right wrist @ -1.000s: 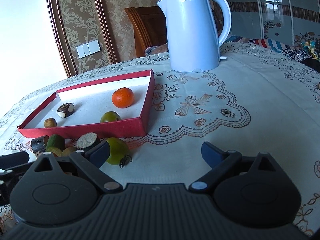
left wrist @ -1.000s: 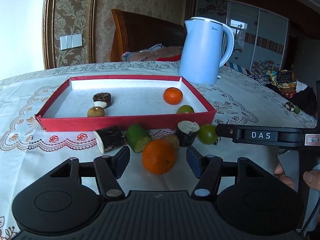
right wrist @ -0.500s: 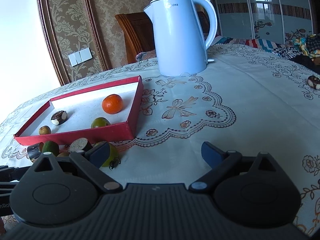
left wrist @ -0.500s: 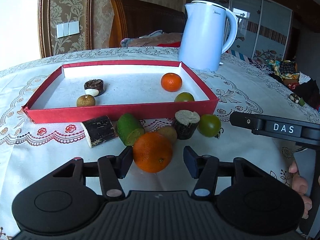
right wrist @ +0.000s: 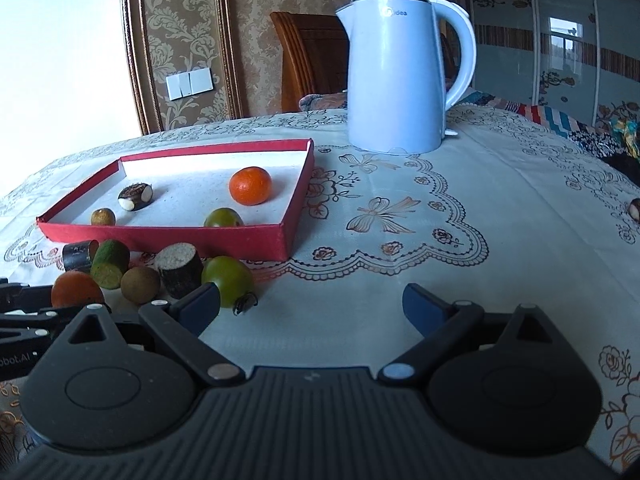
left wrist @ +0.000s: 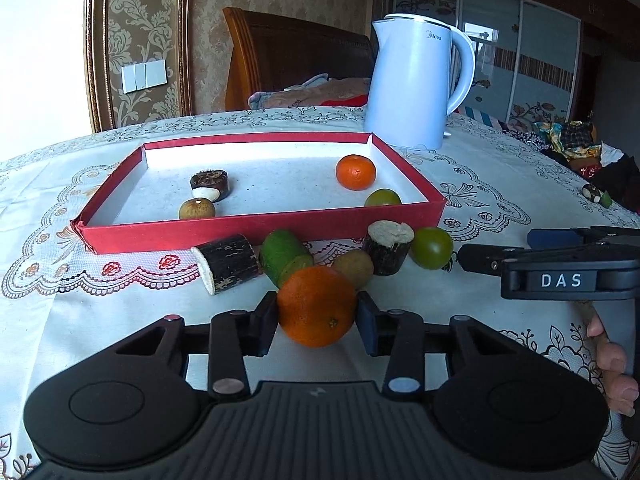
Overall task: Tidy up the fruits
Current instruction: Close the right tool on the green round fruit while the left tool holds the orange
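The left tongs (left wrist: 317,316) have just been closing, and their dark pads now sit against both sides of the large round orange (left wrist: 317,306), clamped on it at its widest part so it should not roll free when lifted. That orange rests on the counter (left wrist: 120,312), a table under a white lace-patterned cloth, at the near edge of a loose cluster: just behind it lie a green cut cylinder of fruit (left wrist: 285,257) and a small brownish round fruit (left wrist: 354,267), with a dark-skinned sugarcane stub (left wrist: 226,263) to the left and another stub standing on end (left wrist: 388,247) to the right, beside a round green fruit (left wrist: 432,248). All of these wait outside the shallow red cardboard tray with a white floor (left wrist: 260,232), which lies just beyond them. It looks like the collecting place, as it already holds a small orange tangerine (left wrist: 355,172), a green fruit (left wrist: 382,198), a brown round fruit (left wrist: 197,208) and a dark piece (left wrist: 210,184). The right tongs (right wrist: 311,310) stand wide apart over bare cloth to the right of the cluster, holding nothing, one pad close to the green fruit, probably waiting their turn. A pale blue plastic electric kettle (left wrist: 416,84) stands far right, clear of the work.
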`<state>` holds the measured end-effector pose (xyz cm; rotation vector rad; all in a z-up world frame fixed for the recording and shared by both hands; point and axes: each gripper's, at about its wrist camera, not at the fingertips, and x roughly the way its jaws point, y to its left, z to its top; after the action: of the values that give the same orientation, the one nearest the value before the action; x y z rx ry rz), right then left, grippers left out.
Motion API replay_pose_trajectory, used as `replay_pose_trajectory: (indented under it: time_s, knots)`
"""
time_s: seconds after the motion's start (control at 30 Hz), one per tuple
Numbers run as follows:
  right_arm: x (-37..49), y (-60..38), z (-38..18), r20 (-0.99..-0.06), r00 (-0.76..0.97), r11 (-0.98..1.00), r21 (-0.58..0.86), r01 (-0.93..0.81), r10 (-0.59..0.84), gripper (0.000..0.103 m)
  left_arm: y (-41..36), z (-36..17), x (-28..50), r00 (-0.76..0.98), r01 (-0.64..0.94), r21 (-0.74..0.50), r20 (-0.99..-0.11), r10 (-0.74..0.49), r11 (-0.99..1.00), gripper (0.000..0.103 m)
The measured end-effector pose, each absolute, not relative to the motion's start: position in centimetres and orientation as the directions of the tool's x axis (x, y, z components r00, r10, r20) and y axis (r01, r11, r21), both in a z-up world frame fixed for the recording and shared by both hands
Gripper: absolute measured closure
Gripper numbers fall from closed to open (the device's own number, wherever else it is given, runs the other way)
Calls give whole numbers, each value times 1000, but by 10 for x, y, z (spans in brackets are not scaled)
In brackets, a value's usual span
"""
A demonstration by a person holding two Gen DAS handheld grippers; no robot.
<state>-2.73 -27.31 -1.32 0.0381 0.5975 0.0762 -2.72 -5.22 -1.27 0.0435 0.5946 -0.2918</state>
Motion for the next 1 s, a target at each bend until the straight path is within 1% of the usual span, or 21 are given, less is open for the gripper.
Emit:
replay_pose_trajectory:
  time_s: [0.07, 0.13, 0.2, 0.27, 0.33, 0.43, 0.6, 0.67, 0.77, 0.83, 0.87, 0.9, 0.93, 1.0]
  knots:
    - [-24, -267, -14, -579, 810, 995, 35, -95, 98, 11, -48, -12, -28, 791, 280, -56, -552, -264, 958, 63]
    - [-21, -262, -16, -592, 798, 992, 25, -121, 112, 17, -45, -11, -29, 794, 274, -67, -547, -265, 959, 63]
    - [-18, -259, -16, -596, 794, 991, 22, -129, 117, 20, -44, -11, -28, 795, 273, -75, -543, -269, 959, 63]
    - [-15, -257, -16, -598, 792, 991, 19, -136, 120, 20, -43, -11, -29, 796, 274, -77, -541, -271, 959, 63]
    - [-12, -254, -16, -602, 790, 990, 11, -141, 119, 24, -44, -11, -30, 798, 277, -72, -539, -271, 958, 63]
    - [-6, -249, -16, -605, 787, 987, -1, -158, 125, 27, -44, -10, -31, 799, 281, -74, -534, -276, 957, 62]
    - [0, -239, -16, -602, 788, 982, -34, -185, 128, 27, -43, -11, -31, 797, 283, -81, -534, -282, 956, 62]
    - [3, -235, -15, -600, 789, 979, -49, -198, 130, 29, -42, -11, -31, 797, 284, -85, -533, -284, 955, 62]
    - [5, -234, -17, -610, 781, 978, -53, -204, 130, 41, -42, -11, -31, 796, 286, -89, -532, -288, 954, 62]
    - [6, -236, -19, -617, 772, 976, -33, -215, 149, 54, -42, -10, -32, 795, 288, -90, -532, -291, 953, 62]
    - [6, -236, -18, -615, 772, 975, -23, -221, 161, 57, -43, -11, -32, 795, 289, -90, -531, -291, 953, 62]
    - [5, -236, -18, -613, 773, 974, -23, -226, 165, 63, -43, -11, -32, 796, 289, -88, -531, -290, 953, 62]
    - [5, -234, -19, -611, 774, 973, -30, -229, 163, 67, -43, -11, -32, 797, 289, -88, -530, -290, 953, 62]
    - [4, -232, -19, -608, 777, 971, -39, -235, 163, 70, -43, -10, -33, 797, 289, -89, -529, -292, 953, 62]
